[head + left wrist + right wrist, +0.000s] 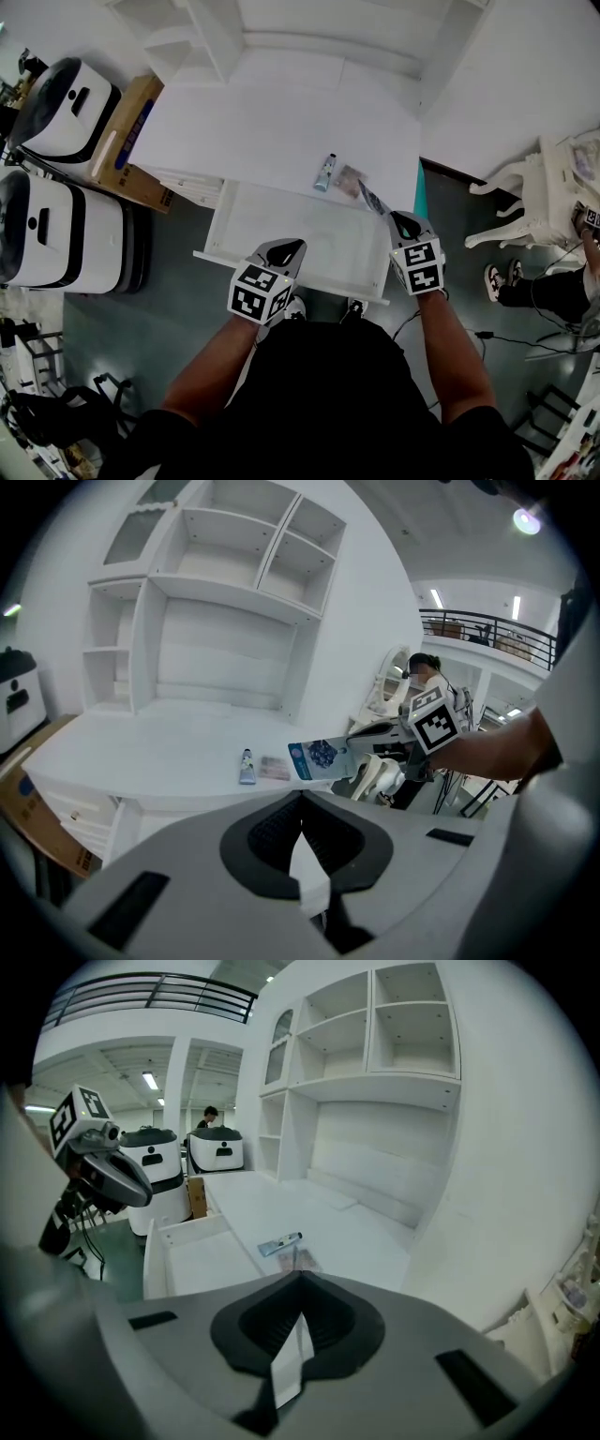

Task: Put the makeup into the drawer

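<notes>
A white surface (262, 131) with open shelves (216, 28) at its back fills the middle of the room, and its wide drawer (281, 234) stands pulled out toward the person working at it. Two white rounded machines (66, 108) sit on the floor to the person's left, with a brown cardboard box (131, 131) lying between them and the surface. A white carved chair (525, 202) stands off to the right.

The person holds both tools low over the drawer's near edge. The left tool (291, 247) has its jaws pressed together on nothing and hangs above the drawer's front rail. The right tool (399, 219), at the drawer's right side, pinches a flat blue-and-white sachet (319, 758) by one end. The sachet sticks out ahead of the jaws, by the drawer's far right corner and the surface's front edge.

Two more makeup items lie on the surface just behind that edge: a small pale blue tube (325, 172) and, touching or just beside it on the right, a flat pinkish packet (349, 178)
</notes>
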{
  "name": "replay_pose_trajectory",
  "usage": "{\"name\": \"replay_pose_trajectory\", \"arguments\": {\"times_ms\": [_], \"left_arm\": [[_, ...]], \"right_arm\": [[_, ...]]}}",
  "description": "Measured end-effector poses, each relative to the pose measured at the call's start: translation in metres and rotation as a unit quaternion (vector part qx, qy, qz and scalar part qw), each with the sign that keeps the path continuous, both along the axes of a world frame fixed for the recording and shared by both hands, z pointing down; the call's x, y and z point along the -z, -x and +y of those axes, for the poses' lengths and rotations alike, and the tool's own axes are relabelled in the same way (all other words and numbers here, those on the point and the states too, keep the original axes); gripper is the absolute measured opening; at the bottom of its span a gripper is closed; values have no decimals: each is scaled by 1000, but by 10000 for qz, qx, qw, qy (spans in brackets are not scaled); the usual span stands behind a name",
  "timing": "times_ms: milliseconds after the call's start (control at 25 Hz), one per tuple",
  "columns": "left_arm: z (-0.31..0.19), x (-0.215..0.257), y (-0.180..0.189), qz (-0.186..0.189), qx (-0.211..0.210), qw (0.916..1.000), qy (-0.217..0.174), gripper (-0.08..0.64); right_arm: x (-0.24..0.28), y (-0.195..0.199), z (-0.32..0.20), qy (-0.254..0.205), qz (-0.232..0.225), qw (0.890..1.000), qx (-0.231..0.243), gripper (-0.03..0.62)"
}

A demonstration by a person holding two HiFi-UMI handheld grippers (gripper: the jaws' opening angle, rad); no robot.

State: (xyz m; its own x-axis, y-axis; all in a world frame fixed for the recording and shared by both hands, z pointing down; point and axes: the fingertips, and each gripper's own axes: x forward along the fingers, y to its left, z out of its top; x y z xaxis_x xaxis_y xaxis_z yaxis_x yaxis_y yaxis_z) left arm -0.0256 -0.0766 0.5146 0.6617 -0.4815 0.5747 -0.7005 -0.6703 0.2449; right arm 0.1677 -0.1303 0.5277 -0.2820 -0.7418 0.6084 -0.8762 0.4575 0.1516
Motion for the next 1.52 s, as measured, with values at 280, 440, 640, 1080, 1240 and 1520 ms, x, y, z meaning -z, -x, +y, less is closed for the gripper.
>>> {"name": "replay_pose_trajectory", "arguments": {"times_ms": [280, 440, 640, 1080, 1240, 1520], "left_arm": [[-3, -6, 9, 89, 160, 9998, 116, 11], [-3, -8, 14, 71, 206, 9997, 138, 11], [-5, -11, 17, 33, 269, 9995, 156, 11], [-4, -15, 35, -41, 504, 9984, 245, 11], [-5, -18, 40, -63, 593, 9978, 292, 11], [-3, -23, 44, -102, 633, 9972, 381, 11]], "right_arm": [[-3, 37, 25, 249, -393, 9982, 368, 26], [-31, 63, 33, 608, -537, 9952, 554, 27], [-75, 103, 44, 991, -478, 9882, 1069, 28], [-163, 101, 37, 2454, -2242, 9429, -222, 28], [-181, 78, 31, 2466, -1807, 9506, -533, 28], [-219, 57, 29, 2799, -1301, 9467, -920, 28]]}}
